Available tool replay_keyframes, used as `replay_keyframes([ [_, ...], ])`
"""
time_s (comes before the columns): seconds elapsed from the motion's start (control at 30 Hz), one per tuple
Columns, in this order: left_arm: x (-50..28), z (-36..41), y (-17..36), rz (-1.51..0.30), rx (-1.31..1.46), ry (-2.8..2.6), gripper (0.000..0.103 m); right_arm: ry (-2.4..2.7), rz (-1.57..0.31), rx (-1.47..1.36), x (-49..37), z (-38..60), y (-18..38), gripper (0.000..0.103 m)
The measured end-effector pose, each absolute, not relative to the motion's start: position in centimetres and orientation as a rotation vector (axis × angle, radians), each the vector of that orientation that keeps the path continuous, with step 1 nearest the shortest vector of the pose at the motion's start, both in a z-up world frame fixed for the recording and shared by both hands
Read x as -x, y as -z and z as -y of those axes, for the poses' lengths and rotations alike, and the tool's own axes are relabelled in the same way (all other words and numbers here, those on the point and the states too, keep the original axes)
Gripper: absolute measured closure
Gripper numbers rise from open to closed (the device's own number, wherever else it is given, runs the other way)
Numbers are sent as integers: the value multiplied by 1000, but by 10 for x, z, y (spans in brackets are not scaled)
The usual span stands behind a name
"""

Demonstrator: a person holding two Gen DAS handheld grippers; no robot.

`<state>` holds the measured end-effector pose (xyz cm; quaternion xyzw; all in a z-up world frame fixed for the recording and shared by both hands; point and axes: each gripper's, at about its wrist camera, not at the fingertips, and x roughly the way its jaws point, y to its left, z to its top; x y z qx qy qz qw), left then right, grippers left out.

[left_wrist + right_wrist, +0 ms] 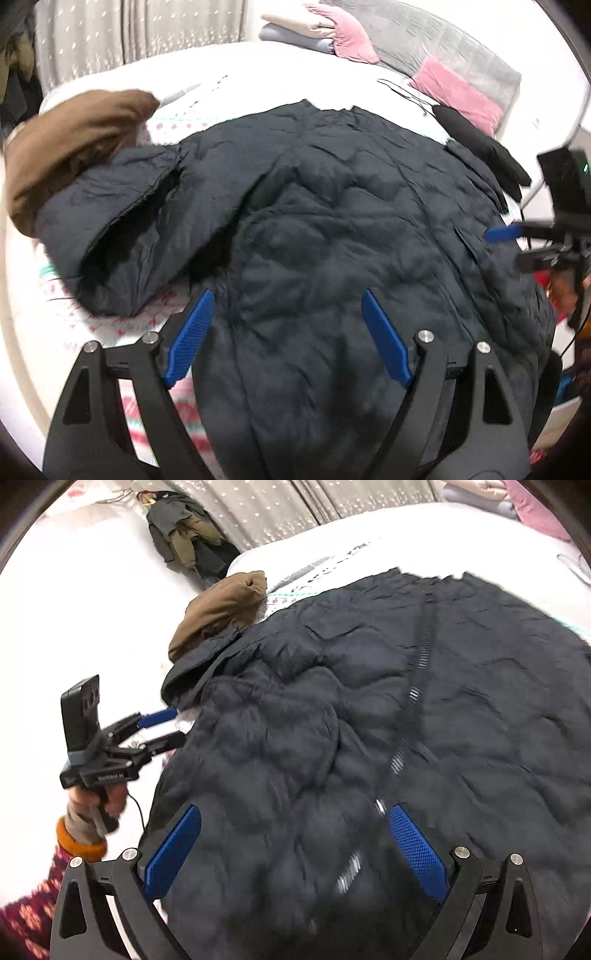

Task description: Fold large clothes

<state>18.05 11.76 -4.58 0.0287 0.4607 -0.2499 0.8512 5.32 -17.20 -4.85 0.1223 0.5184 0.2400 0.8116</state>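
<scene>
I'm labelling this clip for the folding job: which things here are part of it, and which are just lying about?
Part of the job:
- dark quilted jacket, spread on the bed
- left gripper, open above it
- right gripper, open above it

Lying about:
- brown garment
- pink cushions
- folded clothes
- black cable
- clothes heap on the floor

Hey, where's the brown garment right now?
The brown garment lies bunched at the upper left of the left wrist view, on the bed, touching the dark quilted jacket's sleeve.
</scene>
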Motion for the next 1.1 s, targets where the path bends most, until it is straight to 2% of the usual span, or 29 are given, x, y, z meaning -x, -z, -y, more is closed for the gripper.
replay_keyframes([
  [0.07,-196,-123,56,-974,-15,519,26,-508,-1113,-295,-72,166,65,7],
  [0.1,-201,-125,60,-977,6,518,32,-501,-1122,-321,-84,164,76,11],
  [0.27,-214,-127,73,-1015,95,555,67,-461,-1134,-455,-114,165,118,38],
  [0.3,-213,-125,73,-1018,93,566,83,-466,-1121,-489,-116,167,120,50],
  [0.33,-210,-123,72,-1014,80,576,94,-492,-1100,-544,-115,171,120,70],
  [0.4,-198,-123,62,-970,58,599,96,-555,-1062,-617,-110,175,115,92],
  [0.6,-158,-147,42,-925,-15,651,97,-735,-999,-543,-75,162,87,93],
  [0.7,-140,-158,56,-1001,-111,634,97,-775,-1064,-438,-58,148,84,91],
  [0.8,-127,-160,81,-1102,-276,546,99,-717,-1212,-305,-48,128,108,91],
  [0.9,-117,-162,71,-1079,-318,487,99,-682,-1245,-219,-41,117,122,91],
  [0.97,-113,-162,56,-1033,-308,460,98,-669,-1236,-219,-37,119,115,87],
  [1.0,-110,-161,44,-997,-297,454,91,-666,-1236,-220,-35,122,110,75],
  [1.03,-108,-160,36,-977,-281,460,76,-657,-1233,-212,-30,125,105,58],
  [1.07,-105,-156,25,-949,-253,475,66,-629,-1217,-189,-28,131,99,53],
  [1.1,-104,-152,19,-928,-236,482,46,-590,-1197,-161,-28,139,94,47],
])
